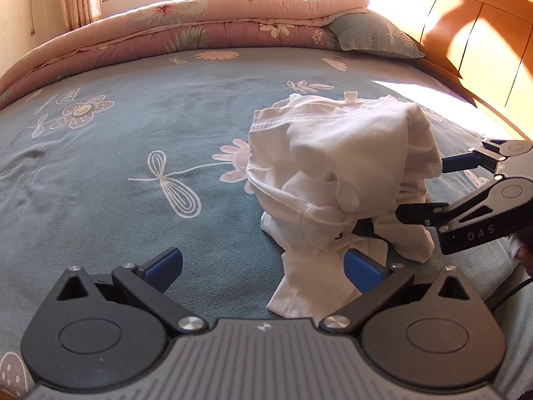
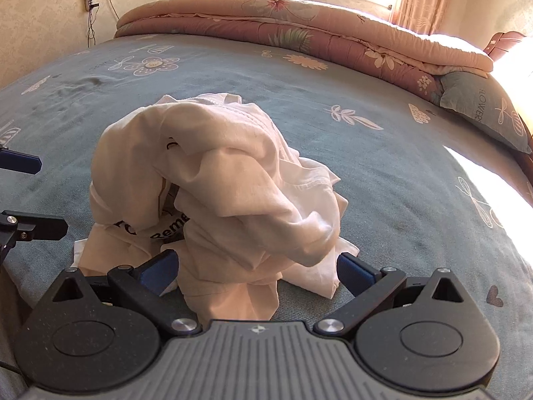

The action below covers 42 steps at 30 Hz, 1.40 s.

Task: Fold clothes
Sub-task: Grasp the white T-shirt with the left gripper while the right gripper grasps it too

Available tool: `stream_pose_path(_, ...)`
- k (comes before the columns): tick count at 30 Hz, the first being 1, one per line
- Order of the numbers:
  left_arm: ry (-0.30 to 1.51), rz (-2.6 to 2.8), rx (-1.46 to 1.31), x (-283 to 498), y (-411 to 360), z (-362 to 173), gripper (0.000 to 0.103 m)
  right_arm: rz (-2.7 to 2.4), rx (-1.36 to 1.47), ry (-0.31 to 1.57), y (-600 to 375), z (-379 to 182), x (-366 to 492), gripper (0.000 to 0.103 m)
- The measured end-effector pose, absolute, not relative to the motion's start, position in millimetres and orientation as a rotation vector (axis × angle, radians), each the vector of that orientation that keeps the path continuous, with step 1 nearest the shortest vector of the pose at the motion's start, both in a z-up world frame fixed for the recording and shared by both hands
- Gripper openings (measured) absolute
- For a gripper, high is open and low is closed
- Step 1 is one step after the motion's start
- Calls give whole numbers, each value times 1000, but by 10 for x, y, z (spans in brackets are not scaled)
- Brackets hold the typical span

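A crumpled white T-shirt (image 1: pixel 333 166) with black print lies in a heap on the blue flowered bedsheet (image 1: pixel 133 166). My left gripper (image 1: pixel 265 266) is open at the heap's near edge, and a loose corner of cloth rests by its right finger (image 1: pixel 361 271). From the right, my right gripper (image 1: pixel 422 189) reaches in open, its fingers against the heap's side. In the right wrist view the T-shirt (image 2: pixel 226 183) bulges up just ahead of the right gripper (image 2: pixel 256 270), cloth lying between its spread jaws. The left gripper (image 2: pixel 51 196) shows at the left edge, open.
A folded pink quilt (image 1: pixel 200 26) lies along the far side of the bed, with a blue pillow (image 1: pixel 373 36) beside it. A wooden headboard (image 1: pixel 473 40) stands on the right. Bare sheet (image 2: pixel 399 166) surrounds the heap. Cables (image 2: pixel 90 3) hang on the wall.
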State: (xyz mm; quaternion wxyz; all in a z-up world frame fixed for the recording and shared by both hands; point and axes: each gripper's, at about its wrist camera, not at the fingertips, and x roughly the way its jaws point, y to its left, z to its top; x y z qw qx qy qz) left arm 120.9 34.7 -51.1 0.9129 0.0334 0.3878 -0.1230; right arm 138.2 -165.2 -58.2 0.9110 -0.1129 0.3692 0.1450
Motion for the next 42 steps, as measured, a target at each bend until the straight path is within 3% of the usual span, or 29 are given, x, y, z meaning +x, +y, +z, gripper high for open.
stream_pose_path(12, 808, -346, 60, 1341, 261, -513, 100, 13, -232, 764, -2311, -618, 1593, 103)
stream_pose_path(20, 770, -477, -34, 1398, 177, -327, 88, -31, -176, 784, -2588, -696, 1251, 103)
stream_pose_path(30, 830, -493, -322, 1733, 317, -403, 53, 39, -133, 750, -2477, -671, 910, 103)
stream_pose_path(35, 883, -477, -449, 2012, 364, -647, 48, 77, -128, 739, -2398, -628, 879, 103)
stream_pose_path(37, 905, -481, -511, 2059, 375, -736, 28, 87, -132, 731, -2374, -604, 862, 103)
stream_pose_path(40, 874, -469, -483, 2007, 393, -678, 8, 90, -146, 718, -2356, -566, 829, 103)
stream_pose_path(42, 845, -448, -450, 1967, 450, -601, 5, 94, -152, 712, -2360, -548, 818, 103)
